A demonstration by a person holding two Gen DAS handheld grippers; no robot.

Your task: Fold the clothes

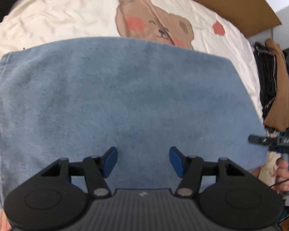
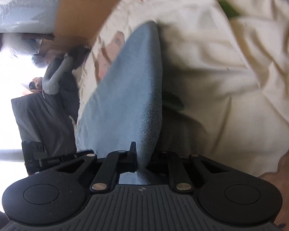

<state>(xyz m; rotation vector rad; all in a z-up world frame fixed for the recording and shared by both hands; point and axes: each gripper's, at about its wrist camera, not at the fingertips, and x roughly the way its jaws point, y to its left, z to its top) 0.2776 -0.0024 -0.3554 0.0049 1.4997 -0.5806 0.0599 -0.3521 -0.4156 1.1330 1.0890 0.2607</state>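
Now my right tool (image 2: pixel 139 160) pinches 1 edge of the blue denim garment (image 1: pixel 125 100), which lies flat on the bear-print bedsheet (image 1: pixel 67 15), long axis crosswise. My left tool (image 1: pixel 143 161) hovers spread above it.

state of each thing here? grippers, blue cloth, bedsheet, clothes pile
left gripper: open, over the cloth, nothing between its pads
right gripper: shut on the blue cloth's edge
blue cloth: lying flat on the bed, one edge pinched
bear-print sheet: spread out, wrinkled
clothes pile: stacked at the bed's edge
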